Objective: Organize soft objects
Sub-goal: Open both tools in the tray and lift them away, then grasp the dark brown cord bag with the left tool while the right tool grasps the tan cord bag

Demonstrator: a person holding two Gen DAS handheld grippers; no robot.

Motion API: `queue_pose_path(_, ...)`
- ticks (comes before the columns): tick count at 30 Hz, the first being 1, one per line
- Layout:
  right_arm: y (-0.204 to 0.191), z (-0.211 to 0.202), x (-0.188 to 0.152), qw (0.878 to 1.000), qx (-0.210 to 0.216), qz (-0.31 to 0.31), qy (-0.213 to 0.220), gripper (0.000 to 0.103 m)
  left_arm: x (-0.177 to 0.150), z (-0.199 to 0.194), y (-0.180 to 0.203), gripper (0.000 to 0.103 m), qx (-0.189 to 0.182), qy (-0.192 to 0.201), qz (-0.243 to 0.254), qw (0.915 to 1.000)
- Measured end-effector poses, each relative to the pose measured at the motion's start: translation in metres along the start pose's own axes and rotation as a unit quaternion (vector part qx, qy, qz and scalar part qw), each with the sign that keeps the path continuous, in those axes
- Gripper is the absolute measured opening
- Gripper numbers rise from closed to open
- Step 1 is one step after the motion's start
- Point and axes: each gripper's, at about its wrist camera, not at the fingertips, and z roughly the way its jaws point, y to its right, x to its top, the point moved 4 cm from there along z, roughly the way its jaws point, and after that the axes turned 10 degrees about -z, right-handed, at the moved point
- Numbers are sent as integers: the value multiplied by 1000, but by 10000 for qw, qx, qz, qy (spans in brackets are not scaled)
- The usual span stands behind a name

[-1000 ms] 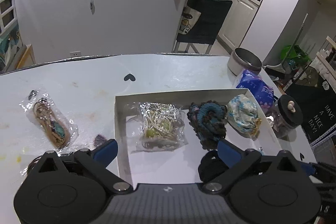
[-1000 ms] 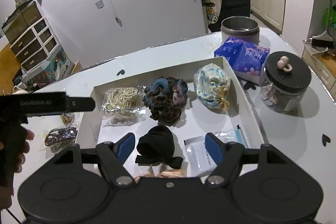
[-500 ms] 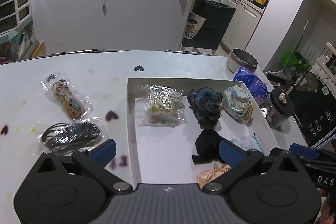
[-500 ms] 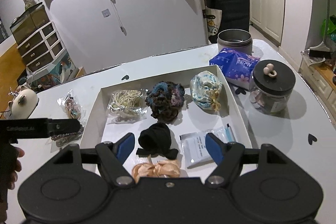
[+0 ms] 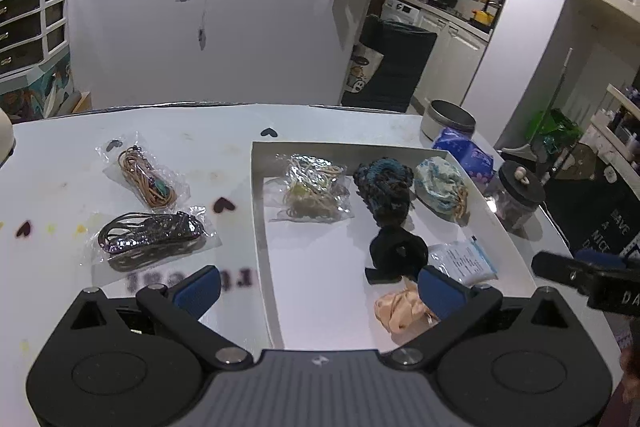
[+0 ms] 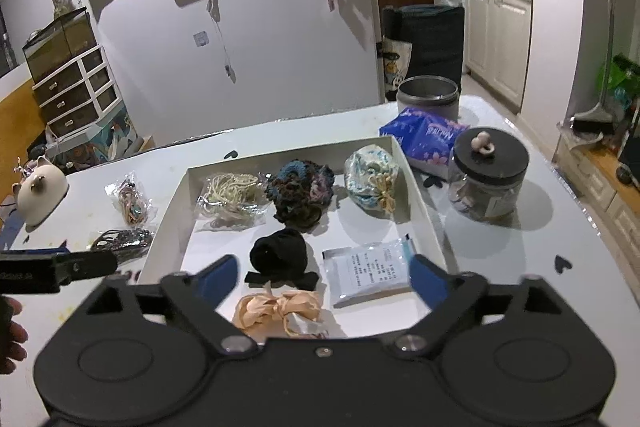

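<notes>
A white shallow box (image 5: pixel 259 211) (image 6: pixel 424 203) on the white table holds a bag of cream hair ties (image 5: pixel 312 193) (image 6: pixel 232 197), a dark crochet scrunchie (image 5: pixel 384 187) (image 6: pixel 302 189), a pale blue scrunchie (image 5: pixel 438 183) (image 6: pixel 372 179), a black scrunchie (image 5: pixel 396 253) (image 6: pixel 280 257), a peach scrunchie (image 5: pixel 400 311) (image 6: pixel 276 309) and a white sachet (image 5: pixel 464 261) (image 6: pixel 366 273). Left of the box lie a bag of brown ties (image 5: pixel 146 177) (image 6: pixel 130 203) and a bag of dark ties (image 5: pixel 148 237) (image 6: pixel 122 241). My left gripper (image 5: pixel 318 287) is open and empty above the box's left wall. My right gripper (image 6: pixel 322 275) is open and empty above the box's near end.
A blue tissue pack (image 6: pixel 426 139), a metal tin (image 6: pixel 428 97) and a black-lidded glass jar (image 6: pixel 486 175) stand right of the box. A cream cat figure (image 6: pixel 40 191) sits at the far left table edge. Small heart stickers dot the table.
Both grippers have pulled back and risen from the box, so more of the table shows. The dark ties bag and the peach scrunchie have come into view. Both stay open.
</notes>
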Motion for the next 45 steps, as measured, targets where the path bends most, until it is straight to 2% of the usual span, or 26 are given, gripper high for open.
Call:
queue_pose_path(3, -2, -6, -2, 9998, -102, -79, 146, 103, -4, -6, 0, 103, 2, 60, 86, 9999)
queue_pose_path(7, -6, -8, -7, 9998, -57, -125, 123, 103, -6, -14, -4, 103, -41, 222, 110, 9997)
queue_pose_path(14, -16, -14, -14, 9994, -240, -64, 230, 103, -3, -24, -19, 103, -80, 465, 240, 9986)
queue_pose_path(21, -38, -18, -16, 9986, -420, 20, 323, 103, 4, -30, -46, 103, -248, 497, 255, 9981)
queue_pose_path(27, -65, -17, -12, 9983, -416, 93, 394, 103, 13, -28, -75, 103, -306, 469, 353, 9978)
queue_pose_path(37, -108, -7, -3, 9982, -170, 443, 358, 103, 40, -1, -125, 103, -592, 274, 880, 9940)
queue_pose_path(45, -130, -10, 1, 9975, -374, 467, 383, 103, 68, 48, -143, 102, -1011, 13, 1555, 9826)
